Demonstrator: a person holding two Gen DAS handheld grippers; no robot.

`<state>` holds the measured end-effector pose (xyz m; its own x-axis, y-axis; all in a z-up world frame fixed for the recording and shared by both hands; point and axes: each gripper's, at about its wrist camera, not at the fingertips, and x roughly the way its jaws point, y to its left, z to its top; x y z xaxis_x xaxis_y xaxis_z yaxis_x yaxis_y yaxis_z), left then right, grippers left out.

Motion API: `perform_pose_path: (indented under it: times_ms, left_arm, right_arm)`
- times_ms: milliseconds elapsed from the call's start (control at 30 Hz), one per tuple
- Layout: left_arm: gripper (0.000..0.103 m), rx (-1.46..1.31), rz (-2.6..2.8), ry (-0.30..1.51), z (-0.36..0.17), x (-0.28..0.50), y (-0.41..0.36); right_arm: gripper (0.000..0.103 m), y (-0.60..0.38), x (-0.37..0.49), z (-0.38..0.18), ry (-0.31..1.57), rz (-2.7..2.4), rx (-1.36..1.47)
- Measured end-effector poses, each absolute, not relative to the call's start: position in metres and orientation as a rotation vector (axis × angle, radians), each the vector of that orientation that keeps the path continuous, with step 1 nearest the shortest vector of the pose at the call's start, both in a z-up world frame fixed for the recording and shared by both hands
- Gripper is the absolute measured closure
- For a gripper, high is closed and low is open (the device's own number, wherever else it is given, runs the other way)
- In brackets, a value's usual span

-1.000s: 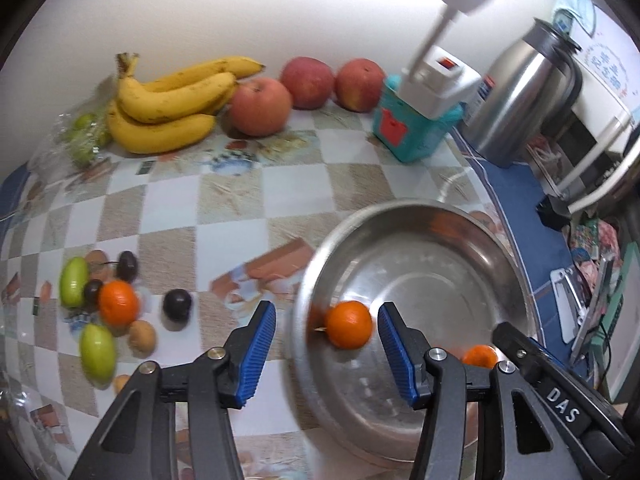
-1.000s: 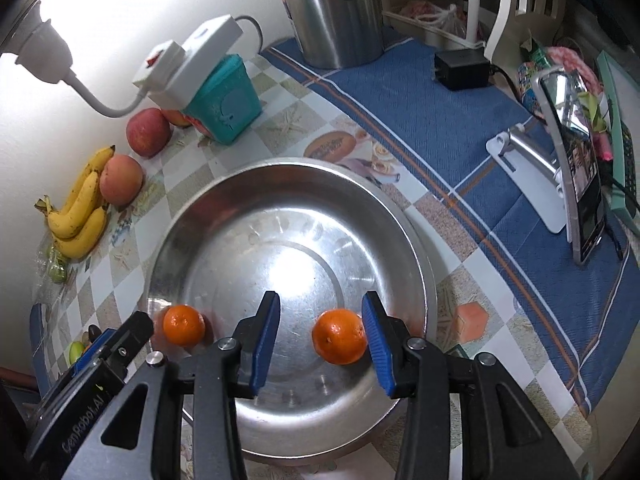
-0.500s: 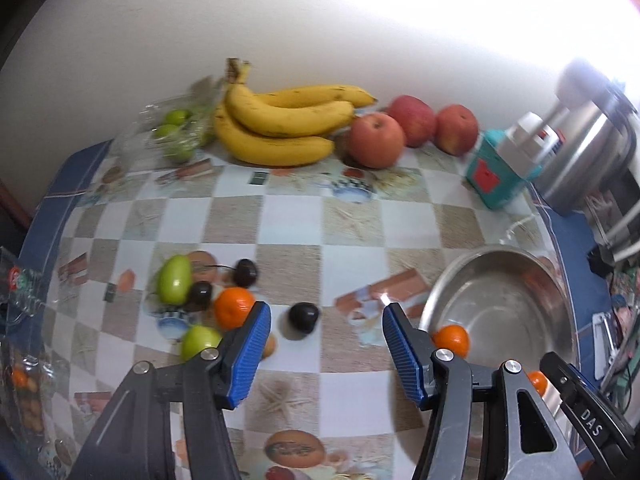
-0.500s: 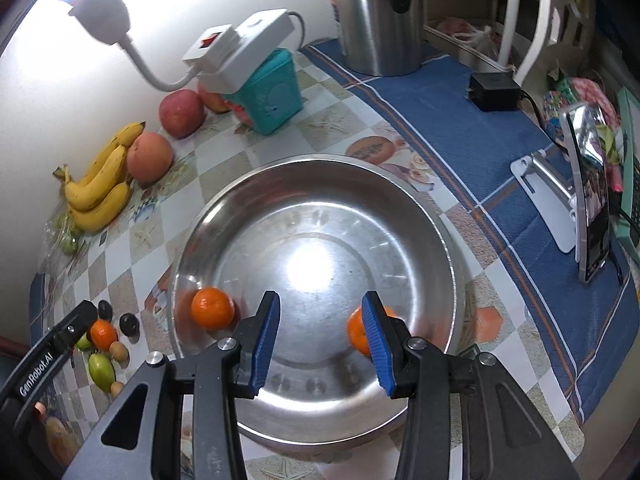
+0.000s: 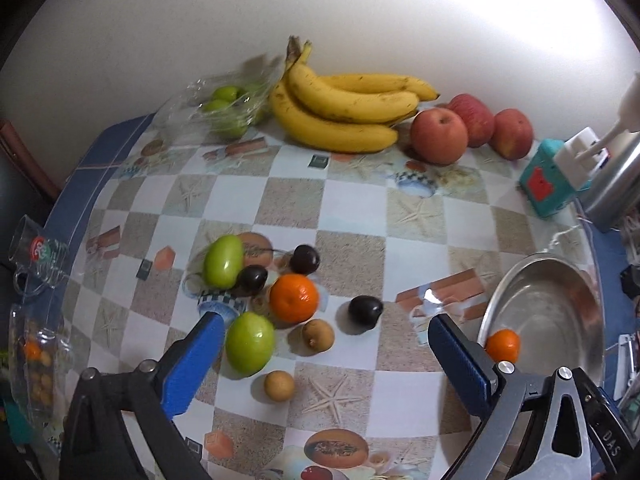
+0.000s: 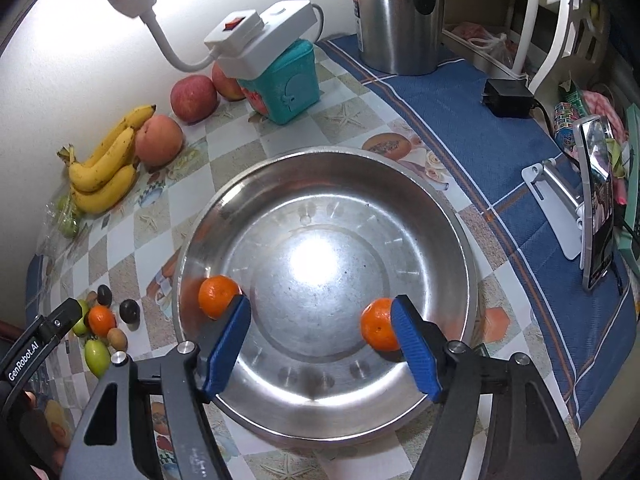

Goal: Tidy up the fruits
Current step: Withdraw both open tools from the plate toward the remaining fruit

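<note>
Orange near bowl rim

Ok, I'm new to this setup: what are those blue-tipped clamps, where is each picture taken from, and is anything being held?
They are two hand-held grippers, each with a camera looking along its fingers. The left gripper hangs over the checkered tablecloth, above a loose orange mandarin, green fruits, dark plums and small brown fruits; yellow bananas and red apples lie by the wall. The right gripper is over the round steel bowl, where two mandarins lie. Both grippers' jaws are opening and hold nothing.
</note>
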<state>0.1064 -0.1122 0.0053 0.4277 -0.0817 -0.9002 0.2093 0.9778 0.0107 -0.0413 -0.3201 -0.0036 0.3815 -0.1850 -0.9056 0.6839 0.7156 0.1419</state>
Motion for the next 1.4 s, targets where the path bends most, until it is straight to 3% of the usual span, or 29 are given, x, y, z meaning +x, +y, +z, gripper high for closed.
perform_pose_path:
  times_ms: [67, 100, 567, 667, 1400]
  left_arm:
    - [0.000, 0.131, -0.174, 1.121, 0.002, 0.107, -0.111]
    - [0.000, 0.133, -0.171, 1.122, 0.001, 0.107, -0.111]
    - [0.000, 0.164, -0.158, 1.136, -0.008, 0.106, -0.113]
    - [0.000, 0.165, -0.167, 1.130, -0.006, 0.105, -0.113]
    - [0.000, 0.176, -0.169, 1.076, 0.017, 0.101, -0.051]
  right_arm:
    - [0.024, -0.320, -0.041, -0.006, 1.051, -0.585, 0.556]
    - [0.016, -0.319, -0.040, -0.008, 1.056, -0.582, 0.553]
    - [0.015, -0.316, -0.040, -0.007, 1.042, -0.582, 0.540]
    - [0.005, -0.315, -0.040, -0.007, 1.037, -0.581, 0.539]
    - [0.004, -0.289, -0.027, -0.008, 1.023, -0.526, 0.499]
